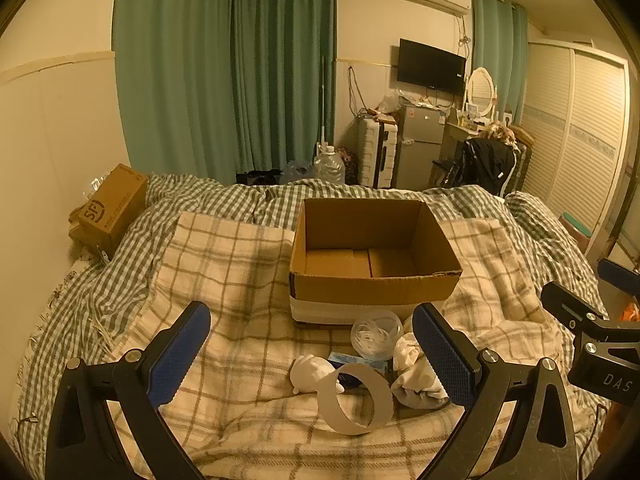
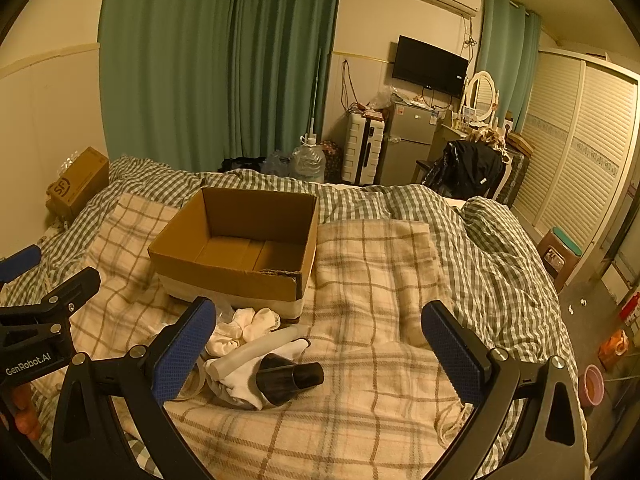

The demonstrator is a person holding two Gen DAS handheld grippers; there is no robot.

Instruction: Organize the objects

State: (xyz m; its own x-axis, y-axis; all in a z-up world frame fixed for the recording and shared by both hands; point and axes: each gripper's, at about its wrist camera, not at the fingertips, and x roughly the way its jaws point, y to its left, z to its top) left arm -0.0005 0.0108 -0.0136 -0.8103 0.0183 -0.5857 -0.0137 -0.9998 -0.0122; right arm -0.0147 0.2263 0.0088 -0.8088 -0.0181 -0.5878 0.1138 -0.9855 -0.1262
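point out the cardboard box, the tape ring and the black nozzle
cardboard box point(image 1: 372, 286), left wrist view, front wall
tape ring point(image 1: 354, 398), left wrist view, outer band
black nozzle point(image 2: 290, 378), right wrist view, ribbed body

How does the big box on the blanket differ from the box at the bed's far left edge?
The open cardboard box sits mid-blanket, top open and empty; the SF-marked box lies tilted against the wall, closed. The open cardboard box has a pale band around its base; the SF-marked box shows printed lettering. Both are brown cardboard.

A blue packet point(image 1: 345, 359) between the left tongs point(image 1: 316, 354) lies mostly hidden under the paper ring point(image 1: 356, 398). By the right tongs point(image 2: 320, 346), a white tube point(image 2: 256, 350) covers part of the sock pile point(image 2: 240, 330); the small clutter on the dresser point(image 2: 456, 128) far beyond is unreadable.
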